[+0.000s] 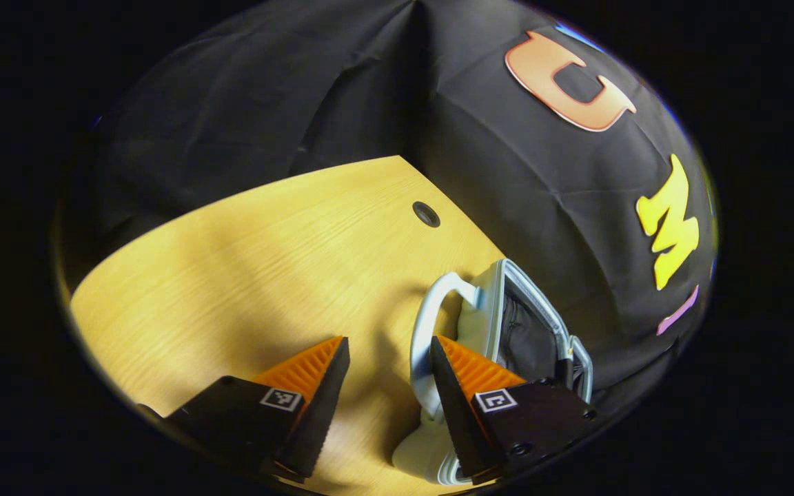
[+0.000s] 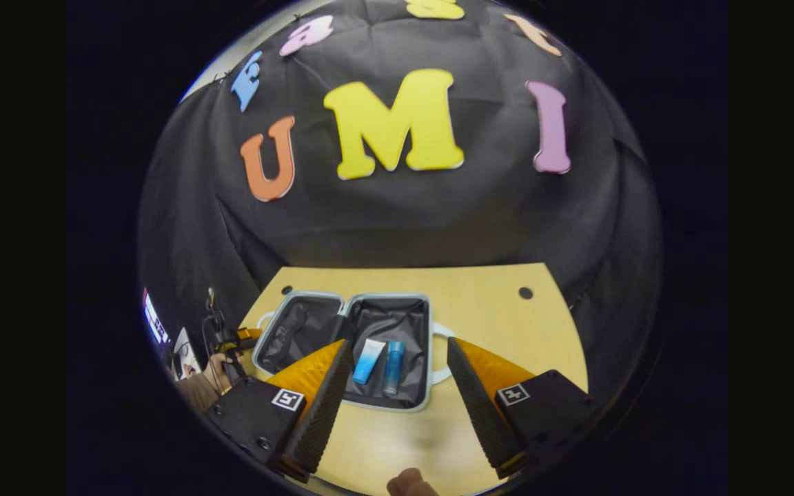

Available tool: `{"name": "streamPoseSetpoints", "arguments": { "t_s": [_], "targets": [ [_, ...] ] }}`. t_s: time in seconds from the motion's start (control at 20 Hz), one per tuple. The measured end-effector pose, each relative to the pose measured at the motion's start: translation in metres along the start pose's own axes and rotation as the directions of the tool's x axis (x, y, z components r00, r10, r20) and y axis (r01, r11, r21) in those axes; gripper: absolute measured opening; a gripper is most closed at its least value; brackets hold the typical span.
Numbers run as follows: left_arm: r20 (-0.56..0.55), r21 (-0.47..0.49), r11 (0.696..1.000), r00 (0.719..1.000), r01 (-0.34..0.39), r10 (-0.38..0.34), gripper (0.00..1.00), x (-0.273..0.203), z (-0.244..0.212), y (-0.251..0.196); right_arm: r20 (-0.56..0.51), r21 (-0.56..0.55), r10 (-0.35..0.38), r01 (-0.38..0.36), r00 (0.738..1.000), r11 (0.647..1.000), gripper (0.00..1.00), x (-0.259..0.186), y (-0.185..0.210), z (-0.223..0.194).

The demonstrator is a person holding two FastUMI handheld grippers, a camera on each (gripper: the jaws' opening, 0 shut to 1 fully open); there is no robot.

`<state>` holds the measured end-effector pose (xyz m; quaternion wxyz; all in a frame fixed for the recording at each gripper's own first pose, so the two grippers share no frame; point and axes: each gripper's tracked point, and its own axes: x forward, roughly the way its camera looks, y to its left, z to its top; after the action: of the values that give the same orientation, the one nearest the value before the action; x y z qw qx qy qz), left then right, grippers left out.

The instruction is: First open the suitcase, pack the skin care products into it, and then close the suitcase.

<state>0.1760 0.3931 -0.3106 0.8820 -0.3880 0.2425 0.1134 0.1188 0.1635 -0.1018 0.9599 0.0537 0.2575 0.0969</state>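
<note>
The pale suitcase (image 2: 427, 403) lies open on the wooden table (image 2: 493, 310), showing black lining. A white-and-blue tube (image 2: 368, 360) and a blue bottle (image 2: 392, 367) lie side by side in its right half. My right gripper (image 2: 400, 343) hovers open in front of the case, holding nothing. In the left gripper view the suitcase's left half (image 1: 542, 324) is seen edge-on and looks tilted up. Its pale handle (image 1: 422, 331) curves just inside one finger of my open left gripper (image 1: 390, 351). In the right gripper view, the left gripper (image 2: 235, 341) is at the case's left side.
The table (image 1: 245, 275) has a round cable hole (image 1: 426, 214) near its back edge, and two more holes (image 2: 525, 293) (image 2: 287, 290) sit behind the case. Black cloth walls surround the table. A person's hand (image 2: 214, 368) holds the far gripper, and a fingertip (image 2: 407, 483) shows at the bottom.
</note>
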Motion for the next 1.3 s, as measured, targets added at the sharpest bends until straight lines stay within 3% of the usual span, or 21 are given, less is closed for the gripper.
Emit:
{"name": "streamPoseSetpoints", "arguments": {
  "t_s": [0.05, 0.1, 0.25, 0.4, 0.65, 0.8, 0.9, 1.0, 1.1, 1.3],
  "targets": [
    [-0.01, -0.019, 1.0, 1.0, 0.009, -0.009, 0.73, 0.001, 0.001, -0.002, 0.036, -0.006, -0.027, 0.027, 0.999, 1.0, 0.83, -0.019, -0.01, 0.011],
    [-0.02, -0.038, 0.999, 1.0, 0.013, -0.014, 0.63, 0.002, -0.002, -0.002, 0.078, -0.001, -0.061, 0.062, 0.995, 0.998, 0.83, -0.041, -0.023, 0.021],
    [-0.038, -0.11, 0.993, 0.998, 0.038, -0.042, 0.53, 0.005, -0.004, -0.008, 0.154, 0.08, -0.149, 0.138, 0.977, 0.987, 0.8, -0.102, -0.048, 0.034],
    [-0.012, -0.176, 0.984, 0.999, 0.037, -0.04, 0.19, 0.007, 0.0, -0.014, 0.199, 0.133, -0.212, 0.188, 0.957, 0.973, 0.8, -0.141, -0.073, 0.031],
    [0.029, -0.043, 0.998, 0.998, -0.055, 0.056, 0.12, 0.0, 0.015, -0.026, 0.258, 0.114, -0.232, 0.209, 0.938, 0.971, 0.83, -0.162, -0.102, 0.032],
    [0.112, 0.024, 0.997, 0.991, -0.077, 0.074, 0.11, -0.019, 0.042, -0.058, 0.3, 0.085, -0.235, 0.22, 0.924, 0.972, 0.8, -0.172, -0.116, 0.046],
    [0.17, 0.079, 0.993, 0.983, -0.084, 0.07, 0.11, -0.038, 0.054, -0.088, 0.335, 0.046, -0.226, 0.224, 0.915, 0.974, 0.83, -0.174, -0.123, 0.057],
    [0.24, 0.173, 0.98, 0.969, -0.102, 0.058, 0.11, -0.062, 0.065, -0.121, 0.359, 0.026, -0.215, 0.221, 0.908, 0.975, 0.8, -0.175, -0.13, 0.066],
    [0.309, 0.27, 0.957, 0.951, -0.106, 0.018, 0.11, -0.088, 0.07, -0.165, 0.381, 0.012, -0.198, 0.209, 0.903, 0.978, 0.83, -0.173, -0.139, 0.072],
    [0.402, 0.412, 0.899, 0.915, -0.149, -0.033, 0.11, -0.135, 0.049, -0.25, 0.411, -0.019, -0.154, 0.177, 0.899, 0.984, 0.83, -0.168, -0.154, 0.081]
  ]
}}
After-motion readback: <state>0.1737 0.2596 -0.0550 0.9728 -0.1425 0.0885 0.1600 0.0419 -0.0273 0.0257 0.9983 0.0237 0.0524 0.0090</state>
